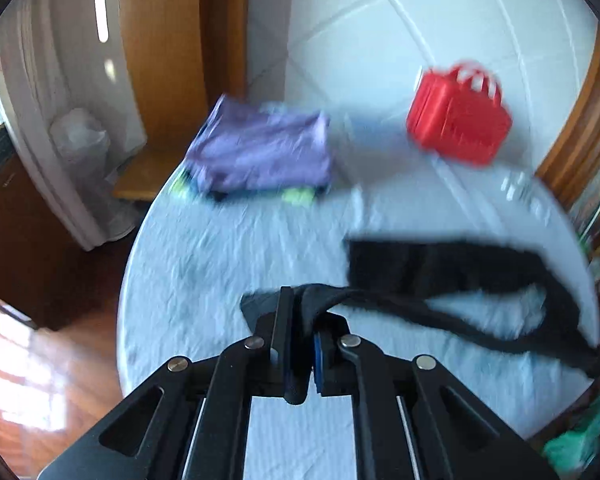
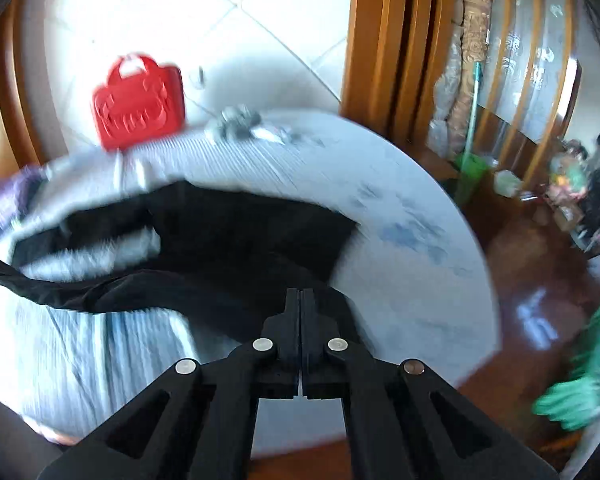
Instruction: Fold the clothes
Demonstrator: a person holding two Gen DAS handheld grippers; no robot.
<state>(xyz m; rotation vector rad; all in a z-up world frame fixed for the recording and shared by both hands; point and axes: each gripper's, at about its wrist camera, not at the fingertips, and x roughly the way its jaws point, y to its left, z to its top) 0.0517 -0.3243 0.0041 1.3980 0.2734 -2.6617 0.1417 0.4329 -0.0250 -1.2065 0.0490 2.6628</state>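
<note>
A black garment [image 1: 440,268] hangs stretched over the round table with its pale blue cloth [image 1: 219,264]. My left gripper [image 1: 300,304] is shut on one corner of it; a taut black edge runs off to the right. In the right wrist view the same black garment [image 2: 239,240] spreads ahead, and my right gripper [image 2: 301,300] is shut on its near edge. A folded purple garment [image 1: 263,150] lies on a small pile at the table's far side. Both views are motion-blurred.
A red handbag [image 1: 458,120] stands at the back of the table, also in the right wrist view as the red handbag [image 2: 137,104]. A grey crumpled cloth [image 2: 239,124] lies near the far edge. Wooden door frames [image 2: 384,40], dark wood floor [image 2: 540,300] and green cloth [image 2: 584,384] surround the table.
</note>
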